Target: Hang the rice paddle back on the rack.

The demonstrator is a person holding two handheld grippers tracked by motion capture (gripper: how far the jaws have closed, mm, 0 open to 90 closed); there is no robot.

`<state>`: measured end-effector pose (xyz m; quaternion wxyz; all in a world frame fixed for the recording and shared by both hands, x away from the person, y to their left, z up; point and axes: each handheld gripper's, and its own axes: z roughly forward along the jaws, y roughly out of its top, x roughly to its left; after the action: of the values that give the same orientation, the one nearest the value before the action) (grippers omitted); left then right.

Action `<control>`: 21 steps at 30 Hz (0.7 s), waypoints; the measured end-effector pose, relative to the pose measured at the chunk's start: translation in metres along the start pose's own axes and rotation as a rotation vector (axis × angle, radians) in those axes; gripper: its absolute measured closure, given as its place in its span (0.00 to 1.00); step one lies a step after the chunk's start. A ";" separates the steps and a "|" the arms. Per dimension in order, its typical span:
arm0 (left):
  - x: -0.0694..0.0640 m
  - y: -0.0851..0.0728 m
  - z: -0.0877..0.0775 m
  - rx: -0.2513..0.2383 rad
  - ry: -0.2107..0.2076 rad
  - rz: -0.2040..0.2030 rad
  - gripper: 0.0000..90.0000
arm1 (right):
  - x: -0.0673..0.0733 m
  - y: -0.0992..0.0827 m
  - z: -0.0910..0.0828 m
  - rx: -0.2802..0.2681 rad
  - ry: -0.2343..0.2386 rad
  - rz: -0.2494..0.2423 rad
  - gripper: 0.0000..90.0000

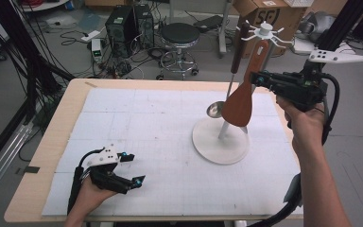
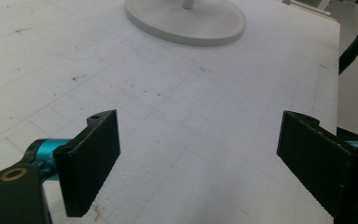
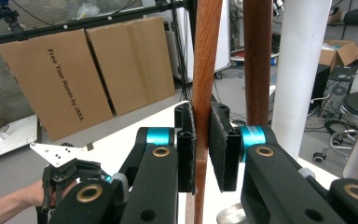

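Wooden spatula [image 1: 240, 101], handle clamped in right tool [image 1: 256, 79]

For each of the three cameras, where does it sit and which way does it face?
High view: above the table's near edge, looking forward and down; both forearms, left gripper, right gripper show.
Left gripper view: low over the mat, facing the rack base between open jaws.
Right gripper view: level, jaws clamping the wooden spatula.
Shared: the rack appears in all three.

Spatula [image 1: 239, 105]: reddish-brown wood. Ladle [image 1: 214, 110]: silver bowl, dark brown handle. Rack [image 1: 220, 141]: white base and post. Desk [image 1: 47, 146]: light wood edge, white mat with faint grid. Right gripper [image 1: 256, 78]: black, teal joints. Left gripper [image 1: 133, 169]: black, teal joints.
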<state>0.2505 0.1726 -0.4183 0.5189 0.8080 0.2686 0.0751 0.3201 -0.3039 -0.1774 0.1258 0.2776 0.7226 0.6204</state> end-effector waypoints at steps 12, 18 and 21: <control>0.000 0.000 0.000 0.000 0.003 0.000 0.15 | 0.000 -0.009 -0.005 -0.030 -0.041 0.010 0.82; -0.001 0.000 0.000 -0.002 0.004 -0.003 0.15 | 0.001 -0.018 -0.008 -0.034 -0.044 0.015 0.73; -0.001 0.000 0.001 0.001 -0.001 0.001 0.15 | 0.001 -0.025 -0.010 -0.039 -0.047 0.020 0.69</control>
<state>0.2504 0.1714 -0.4183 0.5187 0.8084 0.2682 0.0748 0.3082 -0.3133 -0.1999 0.1419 0.2970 0.7045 0.6288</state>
